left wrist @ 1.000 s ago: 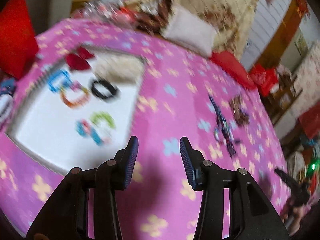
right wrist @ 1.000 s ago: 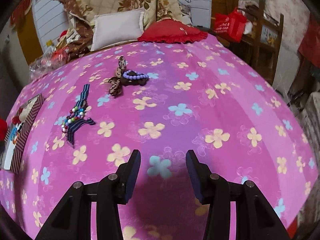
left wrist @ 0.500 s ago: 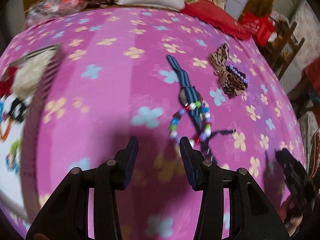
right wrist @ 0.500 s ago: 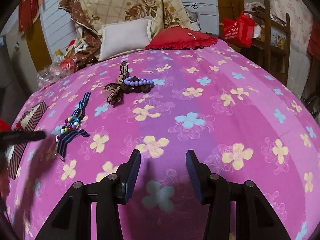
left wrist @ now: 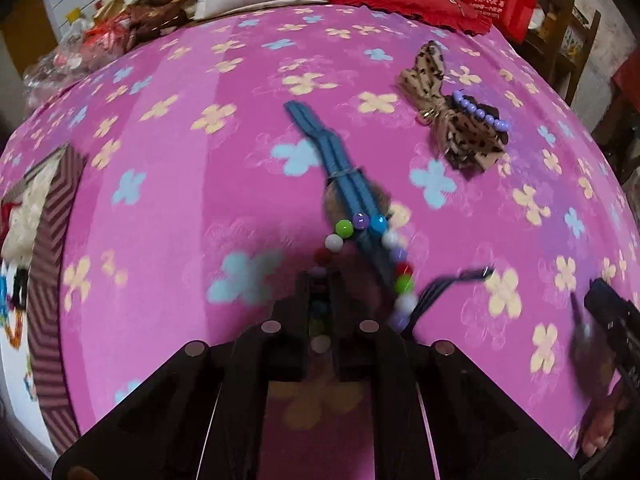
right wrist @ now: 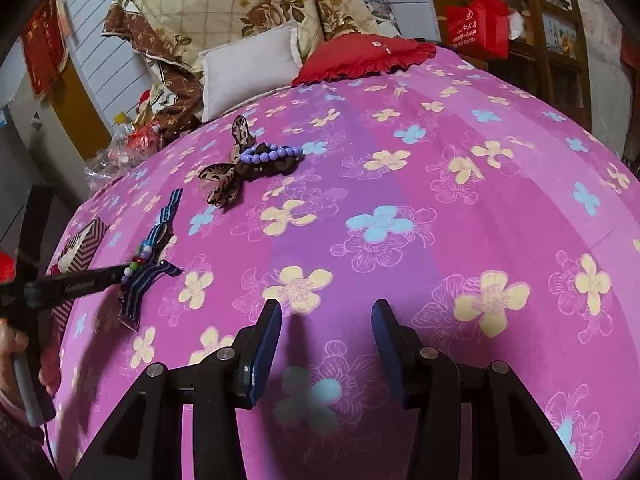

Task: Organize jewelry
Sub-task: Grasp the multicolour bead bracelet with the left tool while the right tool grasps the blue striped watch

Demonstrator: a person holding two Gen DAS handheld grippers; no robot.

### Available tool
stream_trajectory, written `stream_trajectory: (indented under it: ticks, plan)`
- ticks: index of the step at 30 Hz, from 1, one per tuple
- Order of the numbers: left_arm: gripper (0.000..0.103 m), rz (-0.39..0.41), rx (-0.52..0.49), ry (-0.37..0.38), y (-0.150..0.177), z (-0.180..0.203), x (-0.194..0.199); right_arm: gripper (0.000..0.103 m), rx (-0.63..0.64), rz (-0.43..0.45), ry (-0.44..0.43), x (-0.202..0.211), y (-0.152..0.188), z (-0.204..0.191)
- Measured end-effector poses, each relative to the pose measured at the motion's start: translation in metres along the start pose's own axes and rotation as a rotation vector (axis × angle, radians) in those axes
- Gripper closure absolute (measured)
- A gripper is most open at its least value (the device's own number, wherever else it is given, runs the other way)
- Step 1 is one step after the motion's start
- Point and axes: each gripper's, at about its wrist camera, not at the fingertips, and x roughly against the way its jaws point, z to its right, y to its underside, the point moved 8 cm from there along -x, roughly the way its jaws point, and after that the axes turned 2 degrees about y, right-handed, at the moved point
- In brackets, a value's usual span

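The bead bracelet (left wrist: 362,264), a loop of mixed coloured beads, lies on the pink flowered bed cover (left wrist: 200,184) draped across the blue striped strap (left wrist: 340,168), and its near-left side runs straight into the left claw (left wrist: 320,300), whose jaws have just been closing and now stand together clamped on a few of those beads. So the thing the coming move turns on sits right at that claw's tips, with the rest of the loop trailing away to the far right over the strap, whose long axis runs from far left to near right. Lifting will probably have to free the loop from the strap without dragging it along. The tray (left wrist: 48,240) with sorted pieces lies well off to the left, so the carry likely goes that way. The right claw (right wrist: 326,344) hovers over bare cover with its jaws apart and nothing between them, well to the right of the bracelet, so the left hand is clearly the nearer one. Farther off lie a leopard-print bow (left wrist: 444,120) and a purple bead bracelet (left wrist: 482,114), touching each other. The pinched beads are dark and half hidden between the jaws, the near part of the strap is blurred, and the tray is cut off at the picture's edge.
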Motion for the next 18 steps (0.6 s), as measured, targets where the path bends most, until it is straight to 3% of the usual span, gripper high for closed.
stream_trajectory:
  ticks: [6, 11, 16, 18]
  plan:
    - [0.096, 0.001, 0.102, 0.035, 0.047, -0.043, 0.025, 0.058, 0.008, -0.004, 0.010, 0.000, 0.000, 0.000]
    - [0.096, 0.023, 0.128, 0.040, 0.083, -0.064, 0.044, 0.058, 0.004, -0.003, 0.022, 0.001, 0.001, 0.001]
    - [0.096, 0.040, 0.127, 0.045, 0.093, -0.072, 0.050, 0.058, 0.035, -0.022, 0.088, 0.002, 0.005, -0.005]
    - [0.096, 0.050, 0.118, 0.065, 0.093, -0.075, 0.049, 0.058, 0.060, -0.041, 0.076, 0.006, 0.005, -0.020]
